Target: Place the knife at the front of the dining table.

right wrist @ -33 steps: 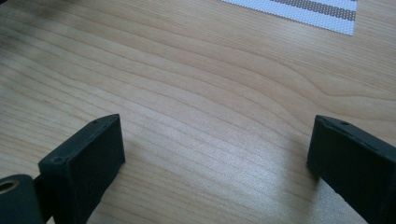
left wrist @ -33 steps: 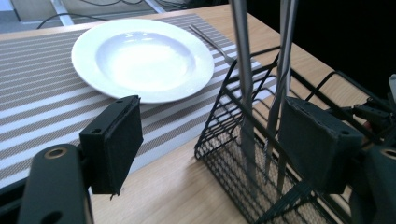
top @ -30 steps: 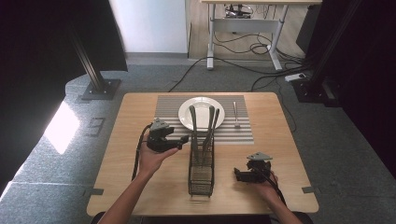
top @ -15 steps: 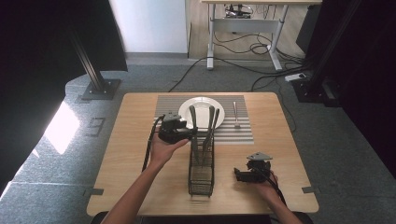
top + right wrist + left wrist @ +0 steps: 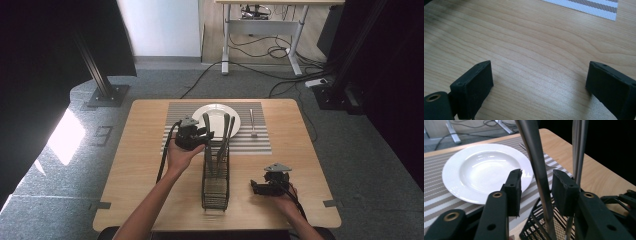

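Left gripper (image 5: 536, 187) straddles a steel utensil handle (image 5: 537, 167), jaws parted, not touching, above the black wire caddy (image 5: 216, 175). White plate (image 5: 484, 170) lies behind on the striped mat (image 5: 260, 142). Right gripper (image 5: 539, 85) gapes wide over bare wooden table (image 5: 529, 45) near the front edge.

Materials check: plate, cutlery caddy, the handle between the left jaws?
Plate: glazed white ceramic by the look, glossy highlights. Caddy: black wire mesh, likely coated metal. Utensil handle: polished metal, probably stainless, with mirror-like streaks. Left gripper jaws straddle it with gaps either side.

White plate (image 5: 215, 116), striped grey placemat (image 5: 260, 141)
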